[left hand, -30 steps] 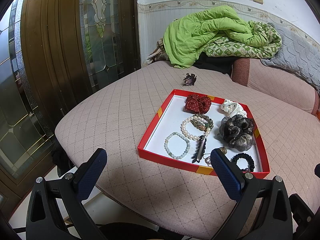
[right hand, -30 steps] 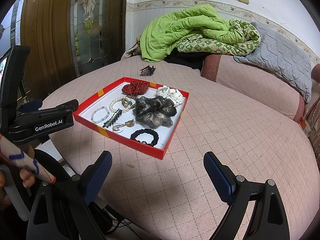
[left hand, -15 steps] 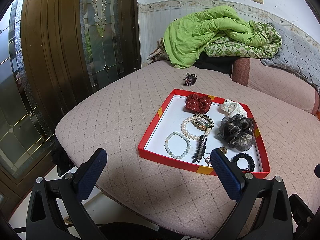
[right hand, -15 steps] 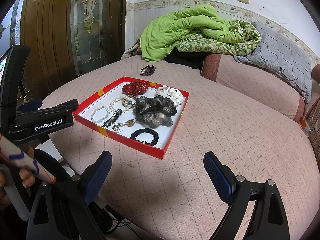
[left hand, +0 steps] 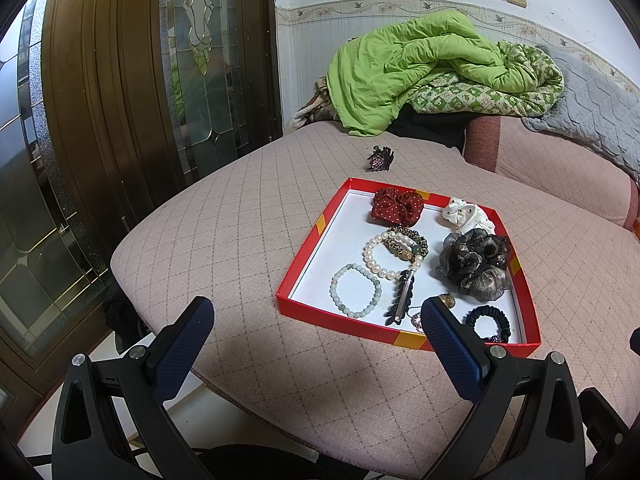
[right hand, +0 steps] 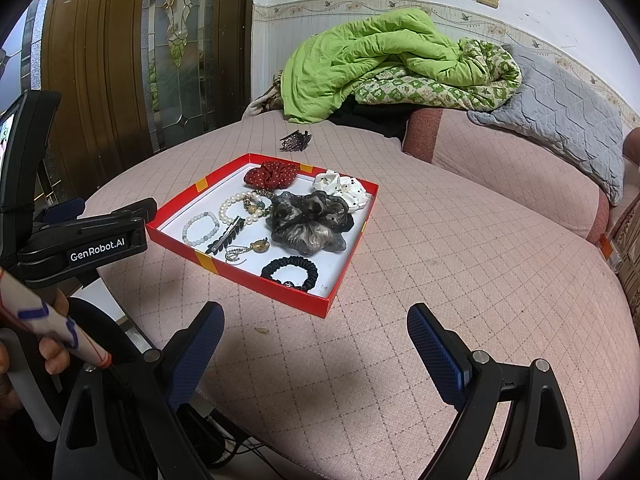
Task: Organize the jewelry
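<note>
A red tray (left hand: 304,256) (right hand: 344,280) lies on the pink quilted sofa seat. It holds a red scrunchie (left hand: 396,206), a white scrunchie (left hand: 466,216), a grey-black scrunchie (left hand: 476,264) (right hand: 310,224), a pearl bracelet (left hand: 374,258), a pale green bead bracelet (left hand: 356,290) (right hand: 200,228), a black hair clip (left hand: 402,300), a pendant necklace (right hand: 248,250) and a black hair tie (right hand: 290,274). A dark claw clip (left hand: 379,158) (right hand: 296,141) lies on the seat beyond the tray. My left gripper (left hand: 316,336) is open and empty before the tray's near edge. My right gripper (right hand: 316,344) is open and empty at the tray's near right.
A green quilt (left hand: 424,64) and a grey pad (right hand: 560,116) are piled at the back of the sofa. A wooden and glass door (left hand: 120,80) stands on the left. The seat's front edge (left hand: 168,320) drops to the floor. The left gripper's body (right hand: 80,240) shows in the right wrist view.
</note>
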### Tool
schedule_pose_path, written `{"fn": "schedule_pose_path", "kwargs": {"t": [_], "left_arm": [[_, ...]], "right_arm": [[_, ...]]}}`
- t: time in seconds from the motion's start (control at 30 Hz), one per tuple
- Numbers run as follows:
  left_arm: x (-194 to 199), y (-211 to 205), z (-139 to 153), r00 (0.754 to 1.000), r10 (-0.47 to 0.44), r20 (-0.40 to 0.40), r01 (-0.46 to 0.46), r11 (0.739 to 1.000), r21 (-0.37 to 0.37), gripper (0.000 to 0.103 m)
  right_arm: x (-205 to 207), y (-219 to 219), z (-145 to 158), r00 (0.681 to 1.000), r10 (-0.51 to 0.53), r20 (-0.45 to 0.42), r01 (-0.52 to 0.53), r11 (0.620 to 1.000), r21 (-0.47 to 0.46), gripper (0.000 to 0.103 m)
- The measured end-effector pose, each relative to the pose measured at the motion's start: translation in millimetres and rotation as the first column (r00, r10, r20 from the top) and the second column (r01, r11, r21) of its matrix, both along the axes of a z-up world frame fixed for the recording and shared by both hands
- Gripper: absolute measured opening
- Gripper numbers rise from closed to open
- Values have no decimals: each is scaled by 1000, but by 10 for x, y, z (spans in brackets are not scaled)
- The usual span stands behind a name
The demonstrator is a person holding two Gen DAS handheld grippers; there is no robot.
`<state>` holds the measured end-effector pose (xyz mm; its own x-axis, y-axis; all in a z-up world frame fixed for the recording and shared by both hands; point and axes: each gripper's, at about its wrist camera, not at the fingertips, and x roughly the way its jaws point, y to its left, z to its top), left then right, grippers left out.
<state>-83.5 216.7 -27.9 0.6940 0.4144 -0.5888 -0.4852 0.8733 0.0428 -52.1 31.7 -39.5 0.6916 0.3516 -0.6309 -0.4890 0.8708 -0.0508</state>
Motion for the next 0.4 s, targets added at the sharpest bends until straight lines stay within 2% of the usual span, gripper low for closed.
{"fn": "schedule_pose_path", "kwargs": {"t": [0.2, 0.3, 0.4], "left_arm": [[-1, -1, -11, 1000, 7, -8, -7, 1000, 9, 103], [2, -33, -17, 1000, 9, -21, -7, 998, 57, 103], [24, -188, 36, 995, -98, 10, 97, 992, 82, 103]], "right_arm": [[9, -22, 0, 1000, 0, -1, 0, 1000, 4, 95], [20, -80, 14, 1000, -12, -1, 12, 1000, 18, 95], [80, -246, 41, 999, -48, -12, 49, 998, 49, 95]]}}
